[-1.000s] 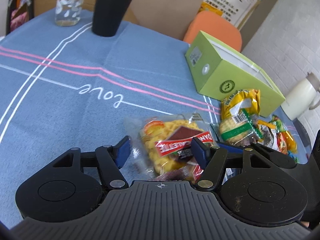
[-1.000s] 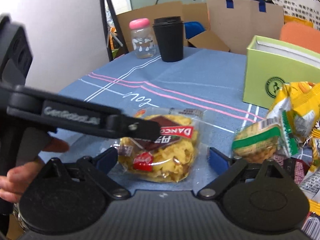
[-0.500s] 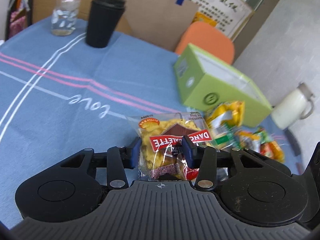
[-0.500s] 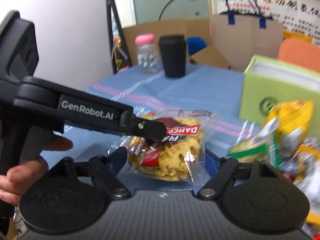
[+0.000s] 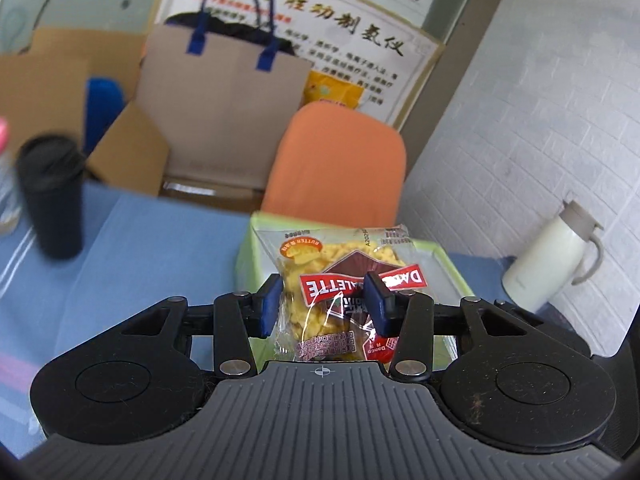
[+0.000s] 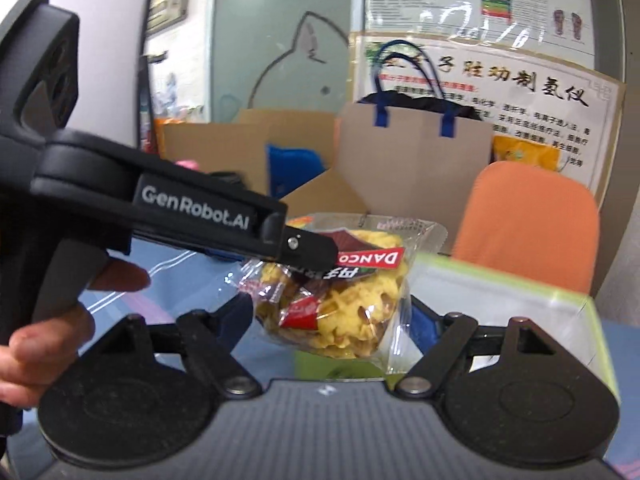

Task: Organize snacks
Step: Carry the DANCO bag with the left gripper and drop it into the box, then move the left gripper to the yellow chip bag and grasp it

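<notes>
With both sets of jaws having just closed in, the left gripper (image 5: 325, 304) clamps the snack pack (image 5: 340, 292), while the right gripper (image 6: 328, 320) flanks it, contact unclear. A second ago it lay on the table; now it hangs above the green box (image 6: 520, 300), ready for dropping in.

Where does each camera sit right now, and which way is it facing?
Left wrist: on the left gripper, looking along its fingers at the snack packet it clamps, with the green box beyond.
Right wrist: on the right gripper, facing the same packet between its fingers; the left gripper and a hand show at left.
Both share the packet, green box, orange chair and paper bag.
</notes>
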